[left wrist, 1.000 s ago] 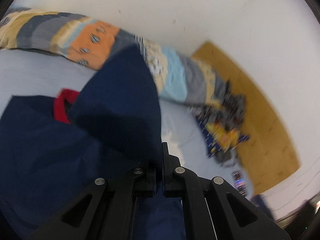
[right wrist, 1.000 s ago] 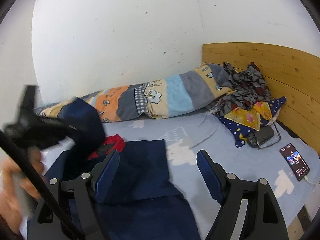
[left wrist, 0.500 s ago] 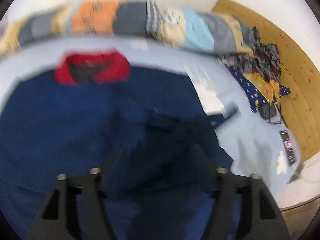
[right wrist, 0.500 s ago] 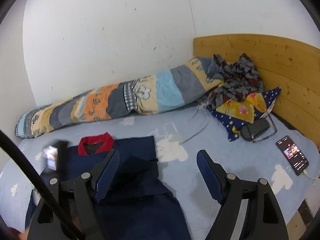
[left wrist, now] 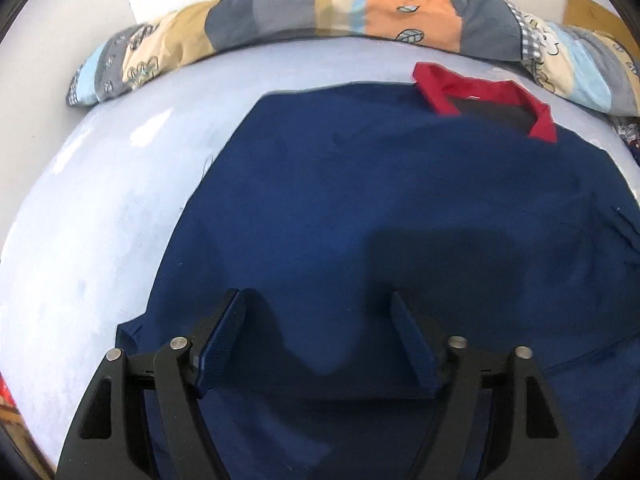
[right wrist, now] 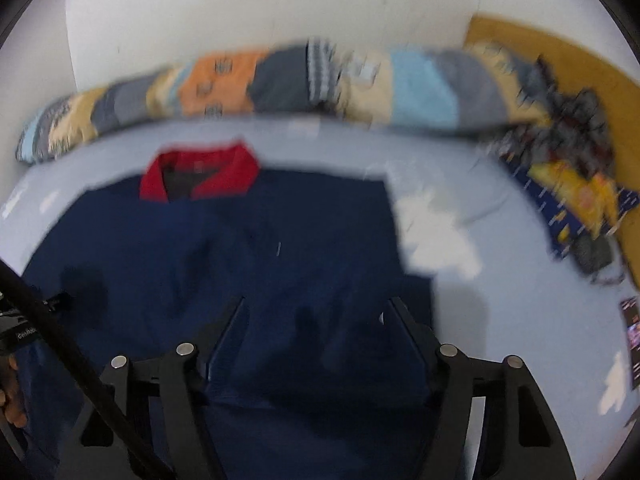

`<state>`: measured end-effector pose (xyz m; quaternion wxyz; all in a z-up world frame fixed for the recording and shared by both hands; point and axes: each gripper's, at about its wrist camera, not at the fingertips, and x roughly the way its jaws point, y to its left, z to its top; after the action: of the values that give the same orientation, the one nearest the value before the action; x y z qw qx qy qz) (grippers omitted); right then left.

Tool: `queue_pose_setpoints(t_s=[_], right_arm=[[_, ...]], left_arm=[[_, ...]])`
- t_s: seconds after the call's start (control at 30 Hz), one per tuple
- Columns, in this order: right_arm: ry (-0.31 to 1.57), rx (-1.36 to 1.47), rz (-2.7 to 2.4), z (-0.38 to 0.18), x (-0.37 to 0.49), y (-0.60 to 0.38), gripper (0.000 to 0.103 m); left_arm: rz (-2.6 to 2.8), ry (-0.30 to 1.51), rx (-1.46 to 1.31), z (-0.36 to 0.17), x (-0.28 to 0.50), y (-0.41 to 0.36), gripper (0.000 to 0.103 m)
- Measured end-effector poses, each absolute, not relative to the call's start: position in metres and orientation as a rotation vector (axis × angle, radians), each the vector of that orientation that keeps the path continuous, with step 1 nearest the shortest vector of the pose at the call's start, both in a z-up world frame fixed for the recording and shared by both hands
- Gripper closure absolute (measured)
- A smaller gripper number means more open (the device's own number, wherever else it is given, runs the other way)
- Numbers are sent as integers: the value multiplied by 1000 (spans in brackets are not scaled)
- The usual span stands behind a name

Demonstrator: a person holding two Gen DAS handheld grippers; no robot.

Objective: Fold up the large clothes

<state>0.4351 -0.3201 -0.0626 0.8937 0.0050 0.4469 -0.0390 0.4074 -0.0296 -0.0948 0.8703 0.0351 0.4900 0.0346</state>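
A large navy shirt (left wrist: 360,200) with a red collar (left wrist: 484,92) lies spread on the pale blue bed. Its sides are folded inward. My left gripper (left wrist: 318,300) is open and empty, low over the shirt's lower left part. In the blurred right wrist view the same shirt (right wrist: 248,248) and collar (right wrist: 200,172) show, and my right gripper (right wrist: 316,308) is open and empty over the shirt's lower right part. The left gripper's edge (right wrist: 16,328) shows at the far left of that view.
A rolled patchwork quilt (left wrist: 360,12) lies along the wall behind the shirt. Crumpled clothes and a star-print pillow (right wrist: 572,184) sit by the wooden headboard (right wrist: 560,56) at right. A phone (right wrist: 632,340) lies near the bed's right edge. Bare sheet (left wrist: 100,200) lies left of the shirt.
My left gripper let go of the navy sleeve it held up and opened; the sleeve now lies folded on the shirt. Both grippers have dropped low over the shirt.
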Motion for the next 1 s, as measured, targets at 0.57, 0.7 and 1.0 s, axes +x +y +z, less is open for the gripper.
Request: queue_pose_setpoints(t_s=[0.57, 0.7, 1.0], right_arm=[[974, 24, 31, -76, 421, -294, 30], [1097, -17, 75, -107, 427, -282, 30], [1062, -49, 125, -87, 407, -255, 29]], left_arm=[[113, 910, 140, -73, 393, -27, 22], [126, 982, 111, -97, 396, -15, 21], [105, 960, 136, -75, 362, -24, 21]])
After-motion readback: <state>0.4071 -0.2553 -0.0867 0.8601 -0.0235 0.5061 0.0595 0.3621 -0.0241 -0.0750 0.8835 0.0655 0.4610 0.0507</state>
